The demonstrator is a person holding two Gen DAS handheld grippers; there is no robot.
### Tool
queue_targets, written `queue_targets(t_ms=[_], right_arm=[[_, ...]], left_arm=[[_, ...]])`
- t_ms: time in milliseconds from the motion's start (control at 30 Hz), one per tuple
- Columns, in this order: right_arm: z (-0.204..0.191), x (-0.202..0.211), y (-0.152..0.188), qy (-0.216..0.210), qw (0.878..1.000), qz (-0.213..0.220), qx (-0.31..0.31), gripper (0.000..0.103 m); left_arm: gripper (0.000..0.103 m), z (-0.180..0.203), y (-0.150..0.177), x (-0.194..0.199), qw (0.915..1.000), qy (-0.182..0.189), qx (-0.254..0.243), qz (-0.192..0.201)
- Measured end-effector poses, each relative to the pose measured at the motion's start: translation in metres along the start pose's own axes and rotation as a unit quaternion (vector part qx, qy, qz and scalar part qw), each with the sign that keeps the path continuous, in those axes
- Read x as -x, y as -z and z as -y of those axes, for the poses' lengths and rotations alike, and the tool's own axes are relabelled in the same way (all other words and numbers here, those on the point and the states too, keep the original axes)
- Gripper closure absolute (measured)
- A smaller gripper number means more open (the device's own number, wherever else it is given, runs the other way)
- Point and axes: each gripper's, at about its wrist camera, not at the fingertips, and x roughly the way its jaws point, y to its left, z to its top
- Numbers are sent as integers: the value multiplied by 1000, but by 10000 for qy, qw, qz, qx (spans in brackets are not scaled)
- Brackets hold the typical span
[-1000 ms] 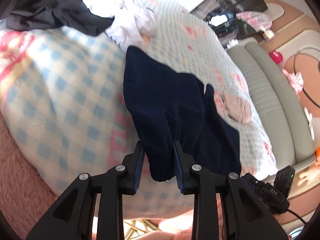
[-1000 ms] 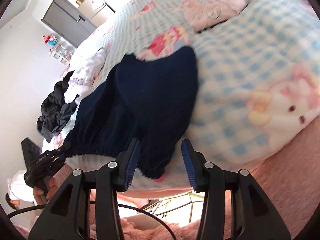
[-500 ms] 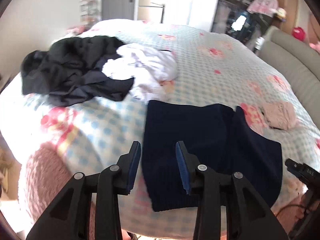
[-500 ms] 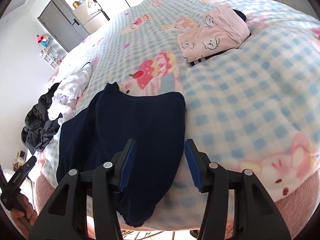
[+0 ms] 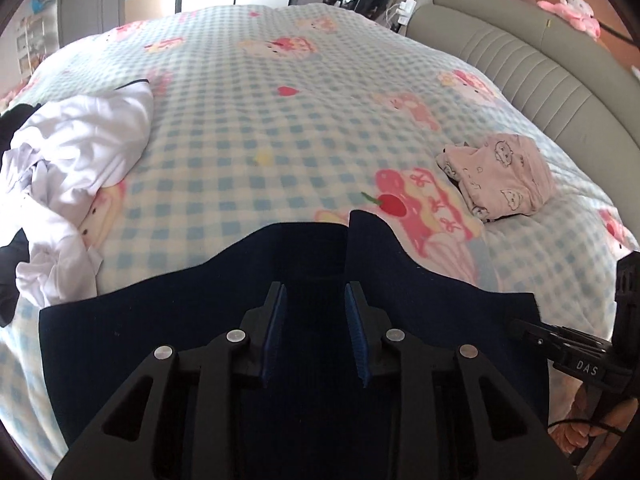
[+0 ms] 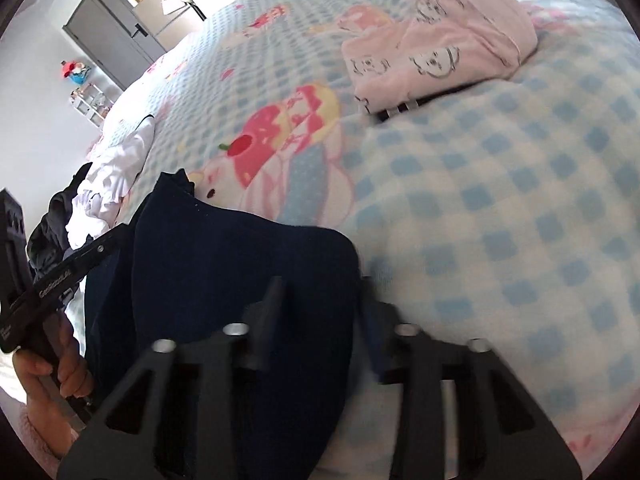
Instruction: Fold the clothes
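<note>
A navy garment (image 5: 160, 340) lies spread flat on the checked bed cover (image 5: 300, 140), near its front edge. My left gripper (image 5: 316, 286) hovers over the garment's middle. Its jaws are closing and the pads (image 5: 276, 320) do not visibly press any cloth. In the right wrist view the same navy garment (image 6: 220, 280) ends in a rounded right edge. My right gripper (image 6: 322, 282) straddles that edge with its jaws closing and blurred, still apart around the cloth. Each gripper shows at the edge of the other's view: the right gripper's body (image 5: 580, 360) and the left gripper's body (image 6: 60, 276), held by a hand (image 6: 52, 376).
A folded pink printed garment (image 5: 500, 180) (image 6: 432, 40) rests on the bed to the right. A crumpled white garment (image 5: 80, 152) and dark clothes (image 6: 44, 240) are heaped at the left. A grey padded headboard (image 5: 540, 80) runs along the far right. A grey cabinet (image 6: 108, 40) stands beyond the bed.
My left gripper has let go of the garment's hem and swung right to its middle. My right gripper has moved lower and closer onto the right edge, and its jaws have narrowed.
</note>
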Motion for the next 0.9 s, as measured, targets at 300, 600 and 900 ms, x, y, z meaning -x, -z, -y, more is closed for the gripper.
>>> queue_targets(t_ms=[300, 600, 900], right_arm=[[11, 29, 26, 720, 9966, 339, 197, 95], [26, 48, 32, 266, 9979, 406, -436, 83], [33, 23, 19, -250, 9974, 124, -667, 54]], left_arm=[[72, 6, -16, -24, 9993, 352, 37, -108], [72, 48, -7, -51, 9895, 839, -980, -657], [72, 60, 0, -20, 9747, 1320, -1786, -265]])
